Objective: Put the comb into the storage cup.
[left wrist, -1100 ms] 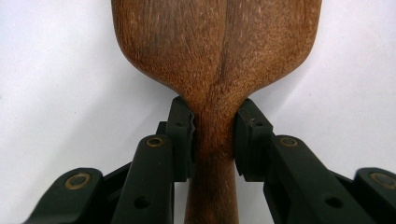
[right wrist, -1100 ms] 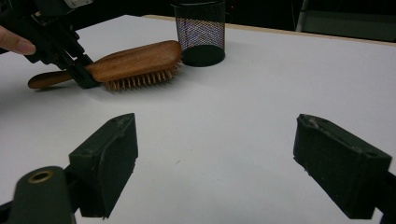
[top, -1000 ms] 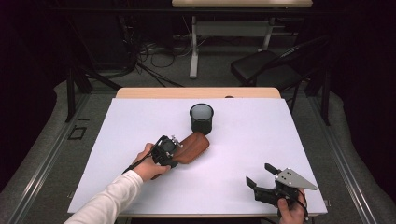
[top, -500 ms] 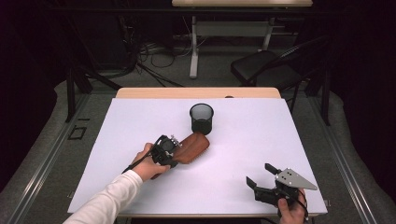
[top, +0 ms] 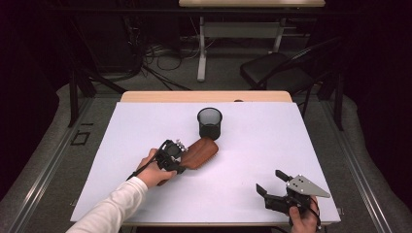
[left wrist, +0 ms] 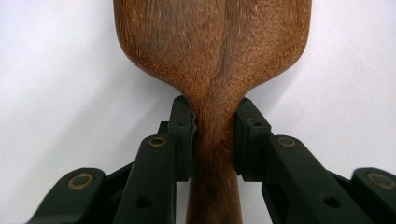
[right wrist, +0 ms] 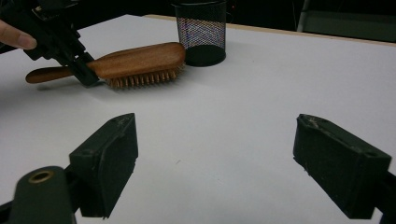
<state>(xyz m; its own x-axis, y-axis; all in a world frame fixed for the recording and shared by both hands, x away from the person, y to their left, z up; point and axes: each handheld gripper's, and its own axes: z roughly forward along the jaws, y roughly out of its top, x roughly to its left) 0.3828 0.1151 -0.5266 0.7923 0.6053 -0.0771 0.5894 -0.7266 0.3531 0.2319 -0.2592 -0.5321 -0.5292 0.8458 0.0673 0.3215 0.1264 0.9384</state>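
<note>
A brown wooden hairbrush (top: 199, 154) lies bristles down near the middle of the white table (top: 252, 145). Its head almost touches a black mesh cup (top: 210, 123) just behind it. My left gripper (top: 180, 156) is shut on the brush's neck (left wrist: 215, 130), where the handle meets the head; both pads press the wood. In the right gripper view the brush (right wrist: 135, 61) and the mesh cup (right wrist: 201, 30) lie ahead, with the left gripper (right wrist: 81, 70) on the handle. My right gripper (top: 270, 181) stands open near the front right corner, with only bare table between its jaws (right wrist: 215, 154).
The tabletop is a white sheet with a wooden strip (top: 204, 96) along its far edge. Beyond it are a dark chair (top: 277, 73), a table leg (top: 201, 48) and cables on the floor.
</note>
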